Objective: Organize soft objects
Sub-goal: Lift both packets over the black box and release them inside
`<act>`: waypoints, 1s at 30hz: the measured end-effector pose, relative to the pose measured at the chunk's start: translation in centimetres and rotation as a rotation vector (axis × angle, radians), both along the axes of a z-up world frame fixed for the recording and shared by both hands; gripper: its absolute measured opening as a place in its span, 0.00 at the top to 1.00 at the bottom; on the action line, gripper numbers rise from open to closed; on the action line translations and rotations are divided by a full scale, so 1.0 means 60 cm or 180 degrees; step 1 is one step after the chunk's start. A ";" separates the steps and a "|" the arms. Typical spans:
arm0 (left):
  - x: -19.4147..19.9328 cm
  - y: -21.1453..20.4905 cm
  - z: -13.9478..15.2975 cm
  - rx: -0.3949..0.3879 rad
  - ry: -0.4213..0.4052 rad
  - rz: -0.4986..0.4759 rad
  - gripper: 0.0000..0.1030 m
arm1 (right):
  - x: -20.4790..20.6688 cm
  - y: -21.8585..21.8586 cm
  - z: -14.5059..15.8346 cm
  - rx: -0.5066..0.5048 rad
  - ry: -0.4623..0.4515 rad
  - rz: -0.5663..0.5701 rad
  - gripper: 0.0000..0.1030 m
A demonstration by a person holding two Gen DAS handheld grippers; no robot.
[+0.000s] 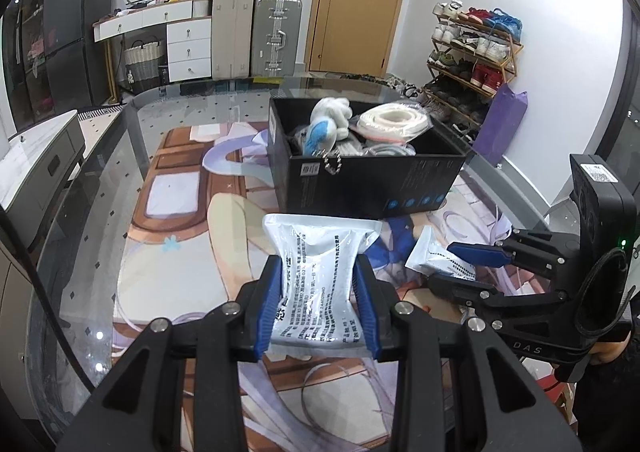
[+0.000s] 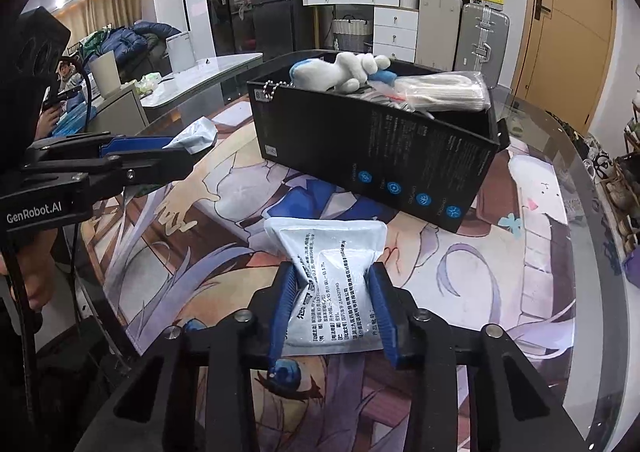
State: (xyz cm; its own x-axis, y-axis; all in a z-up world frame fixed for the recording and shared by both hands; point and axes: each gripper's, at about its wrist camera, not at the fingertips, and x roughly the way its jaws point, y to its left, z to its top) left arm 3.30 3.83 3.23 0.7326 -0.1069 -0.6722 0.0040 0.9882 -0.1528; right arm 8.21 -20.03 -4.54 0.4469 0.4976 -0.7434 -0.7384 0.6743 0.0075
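Observation:
My left gripper (image 1: 319, 264) is shut on a white printed pouch (image 1: 316, 244), which buckles between the blue pads just above the mat. My right gripper (image 2: 333, 272) is shut on a second white printed pouch (image 2: 328, 248) that lies on the mat. In the left wrist view the right gripper (image 1: 442, 264) shows at the right with its pouch (image 1: 426, 250). In the right wrist view the left gripper (image 2: 184, 150) shows at the left, its pouch (image 2: 198, 136) sticking out. Behind both stands an open black box (image 1: 360, 180) (image 2: 372, 156) holding a white and blue plush toy (image 1: 330, 118) (image 2: 340, 72) and bagged white items (image 1: 394, 120) (image 2: 444, 92).
A printed cartoon mat (image 1: 180, 212) (image 2: 500, 252) covers a glass table (image 1: 100, 156) with a curved edge (image 2: 592, 212). A shoe rack (image 1: 472, 56) and purple bag (image 1: 500, 124) stand at the right beyond the table. A person's hand (image 2: 36, 276) holds the left gripper.

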 end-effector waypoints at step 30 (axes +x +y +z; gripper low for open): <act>0.066 -0.022 0.102 0.0142 -0.0478 -0.0075 0.67 | 0.015 -0.033 0.129 0.0397 -0.0511 -0.0169 0.65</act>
